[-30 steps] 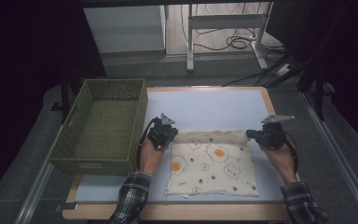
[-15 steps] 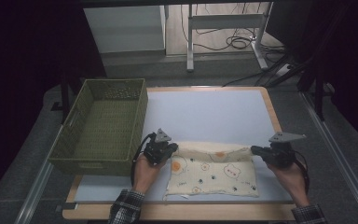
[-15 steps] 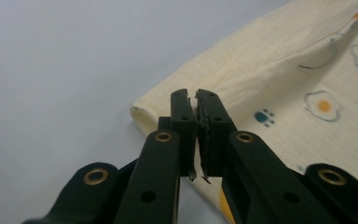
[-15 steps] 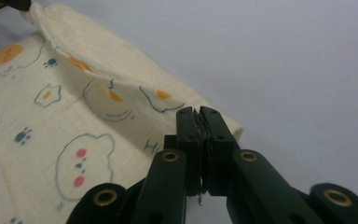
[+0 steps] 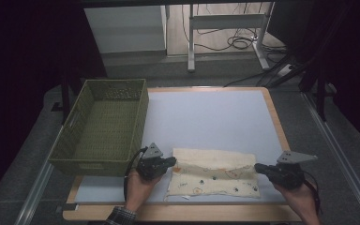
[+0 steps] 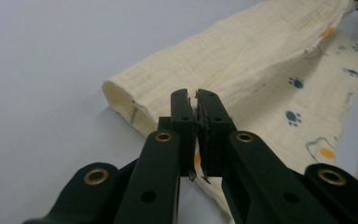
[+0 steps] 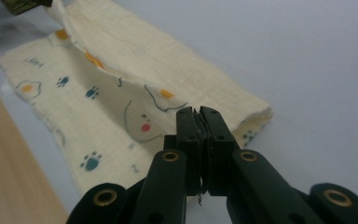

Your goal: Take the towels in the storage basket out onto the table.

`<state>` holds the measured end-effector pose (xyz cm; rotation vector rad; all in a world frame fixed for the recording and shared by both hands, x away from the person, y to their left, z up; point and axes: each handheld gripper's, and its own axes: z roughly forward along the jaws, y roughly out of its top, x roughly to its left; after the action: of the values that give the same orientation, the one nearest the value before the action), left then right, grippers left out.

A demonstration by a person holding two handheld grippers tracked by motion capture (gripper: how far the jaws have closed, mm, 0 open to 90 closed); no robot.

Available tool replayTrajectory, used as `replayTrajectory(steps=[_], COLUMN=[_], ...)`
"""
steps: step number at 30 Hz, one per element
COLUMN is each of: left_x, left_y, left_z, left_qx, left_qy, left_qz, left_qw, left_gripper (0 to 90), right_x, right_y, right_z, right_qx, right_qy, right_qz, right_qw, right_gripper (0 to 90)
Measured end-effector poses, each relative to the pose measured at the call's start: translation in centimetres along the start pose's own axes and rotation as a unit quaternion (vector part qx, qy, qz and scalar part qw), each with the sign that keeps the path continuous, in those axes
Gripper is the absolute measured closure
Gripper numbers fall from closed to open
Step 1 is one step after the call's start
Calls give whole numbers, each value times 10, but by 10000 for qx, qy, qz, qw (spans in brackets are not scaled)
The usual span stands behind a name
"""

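A cream cloth (image 5: 213, 174) printed with paw marks and fried eggs lies near the table's front edge, its far part folded over toward me. My left gripper (image 5: 170, 162) is at the cloth's left end, my right gripper (image 5: 258, 167) at its right end. The left gripper view has the jaws (image 6: 195, 95) pressed together on a thin edge of the cloth (image 6: 242, 51), which rolls over beyond them. Along the right gripper (image 7: 199, 112), the jaws are likewise shut on the cloth (image 7: 121, 74) edge, with the folded layer lifted off the printed layer beneath.
A green woven basket (image 5: 143, 112) stands at the left of the table, just beyond my left hand. The white table top (image 5: 211, 117) stretches behind the cloth. A wooden rim (image 5: 178, 213) runs along the front edge.
Both grippers have pulled back toward the front edge, carrying the cloth's far edge over itself. The cloth looks narrower, folded into a strip.
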<state>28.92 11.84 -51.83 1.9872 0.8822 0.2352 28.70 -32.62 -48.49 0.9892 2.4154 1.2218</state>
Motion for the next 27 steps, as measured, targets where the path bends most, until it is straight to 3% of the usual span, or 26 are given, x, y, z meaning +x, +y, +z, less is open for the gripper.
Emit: replayTrajectory(steps=[8, 13, 17, 20, 23, 27], left_x=[-16, -22, -29, -29, -31, -33], left_y=[-14, -20, -23, -27, -36, -46], left_z=[-10, -14, -19, -23, -22, -27], left_qx=[88, 78, 76, -23, 116, 110], left_qy=[-123, -281, -228, -287, -396, -603], left_qz=[242, 223, 375, 274, 254, 166], left_qw=[9996, 9993, 9990, 9992, 9988, 9980], left_gripper=[858, 858, 858, 857, 852, 800], right_x=[14, 23, 26, 28, 30, 31], right_y=[-18, -28, -33, -38, -42, -48], right_z=[-2, -2, -8, -8, -8, -13], right_qx=[144, 189, 139, 129, 184, 178], right_qy=[166, 212, 250, 270, 302, 398], right_qz=[-2, -41, 8, 48, 51, 161], right_qw=[9998, 9996, 9996, 9995, 9994, 9989], right_gripper=[870, 869, 869, 868, 862, 809])
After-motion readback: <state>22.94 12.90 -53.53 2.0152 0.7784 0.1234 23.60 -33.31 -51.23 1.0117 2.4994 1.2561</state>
